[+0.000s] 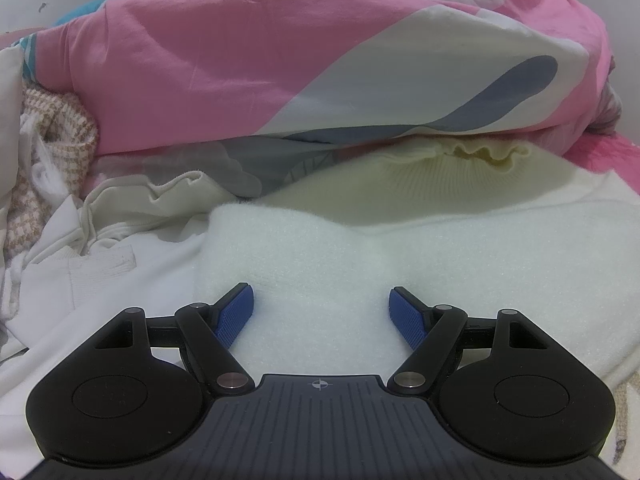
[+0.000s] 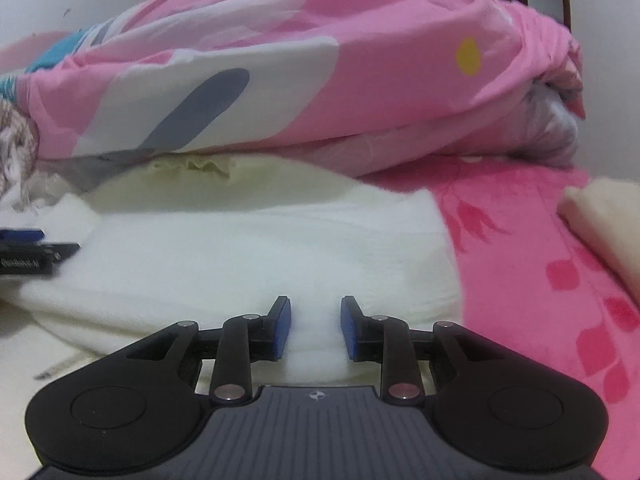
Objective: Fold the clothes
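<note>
Your pink quilt (image 1: 248, 64) is heaped at the back, leaving bed room for the white sweater (image 1: 440, 248) lying flat in front; your left gripper (image 1: 321, 312) hovers spread wide over it, while your right gripper (image 2: 315, 326) stands narrowly apart astride a raised ridge of knit, pads not visibly pressing.

White scuffed wall (image 2: 48, 4) behind pink quilt (image 2: 360, 80); pink floral bedsheet (image 2: 540, 260) below

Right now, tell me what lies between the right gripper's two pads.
A raised ridge of the white fuzzy sweater sits between the right gripper's blue pads, seen in the right wrist view.
</note>
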`<state>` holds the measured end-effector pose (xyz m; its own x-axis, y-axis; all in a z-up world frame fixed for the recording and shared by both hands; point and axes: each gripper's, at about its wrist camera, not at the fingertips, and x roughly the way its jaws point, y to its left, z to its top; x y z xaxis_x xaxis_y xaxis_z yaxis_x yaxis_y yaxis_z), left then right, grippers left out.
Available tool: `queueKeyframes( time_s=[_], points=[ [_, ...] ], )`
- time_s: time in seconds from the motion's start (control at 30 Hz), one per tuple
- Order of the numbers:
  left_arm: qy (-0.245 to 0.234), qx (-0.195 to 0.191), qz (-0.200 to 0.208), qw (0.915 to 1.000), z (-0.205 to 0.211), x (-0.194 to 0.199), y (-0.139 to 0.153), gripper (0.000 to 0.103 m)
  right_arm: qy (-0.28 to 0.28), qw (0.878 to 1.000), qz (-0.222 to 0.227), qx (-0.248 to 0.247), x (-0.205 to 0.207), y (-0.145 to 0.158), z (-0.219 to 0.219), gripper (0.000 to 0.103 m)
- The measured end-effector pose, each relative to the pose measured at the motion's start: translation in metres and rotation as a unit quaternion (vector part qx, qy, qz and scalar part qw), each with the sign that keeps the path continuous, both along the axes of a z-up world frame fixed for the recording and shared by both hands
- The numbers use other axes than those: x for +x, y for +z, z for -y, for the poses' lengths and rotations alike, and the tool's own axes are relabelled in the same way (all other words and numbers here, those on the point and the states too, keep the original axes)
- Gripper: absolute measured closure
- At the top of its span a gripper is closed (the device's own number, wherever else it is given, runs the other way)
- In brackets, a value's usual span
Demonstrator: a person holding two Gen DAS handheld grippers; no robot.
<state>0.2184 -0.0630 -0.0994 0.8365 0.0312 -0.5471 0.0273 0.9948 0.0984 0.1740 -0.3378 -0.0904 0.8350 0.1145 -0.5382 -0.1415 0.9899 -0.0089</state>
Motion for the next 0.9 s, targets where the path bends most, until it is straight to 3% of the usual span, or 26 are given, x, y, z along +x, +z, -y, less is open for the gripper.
queueKeyframes(
  time_s=[0.17,0.4,0.5,0.57,0.63,0.67,0.8,0.9],
  points=[
    [0.005,0.015,0.009,0.9998,0.004,-0.006,0.012,0.027,0.000,1.000,0.004,0.023,0.002,-0.001,0.008,0.072],
    [-0.026,0.009,0.028,0.9992,0.027,-0.023,0.045,0.027,0.000,0.999,0.007,0.032,-0.001,-0.001,0.010,0.072],
    [-0.043,0.022,0.012,0.9988,0.046,-0.021,0.038,0.028,0.000,0.999,0.007,0.038,-0.001,-0.001,0.011,0.072],
    [-0.058,0.034,-0.024,0.9974,0.058,-0.016,0.022,0.027,0.001,0.999,0.007,0.044,-0.001,-0.001,0.013,0.072],
    [-0.054,0.039,-0.026,0.9974,0.061,-0.015,0.007,0.022,0.001,0.999,0.006,0.053,-0.001,-0.002,0.016,0.072],
    [-0.049,0.029,-0.028,0.9980,0.057,-0.014,0.007,0.018,0.002,0.998,0.005,0.059,0.000,-0.002,0.017,0.072],
    [-0.037,-0.013,-0.060,0.9974,0.041,-0.006,0.016,0.017,0.003,0.997,0.004,0.077,0.000,-0.002,0.022,0.072],
    [-0.030,-0.009,-0.071,0.9970,0.031,-0.013,0.028,0.017,0.003,0.997,0.003,0.080,0.000,-0.002,0.023,0.072]
  ],
)
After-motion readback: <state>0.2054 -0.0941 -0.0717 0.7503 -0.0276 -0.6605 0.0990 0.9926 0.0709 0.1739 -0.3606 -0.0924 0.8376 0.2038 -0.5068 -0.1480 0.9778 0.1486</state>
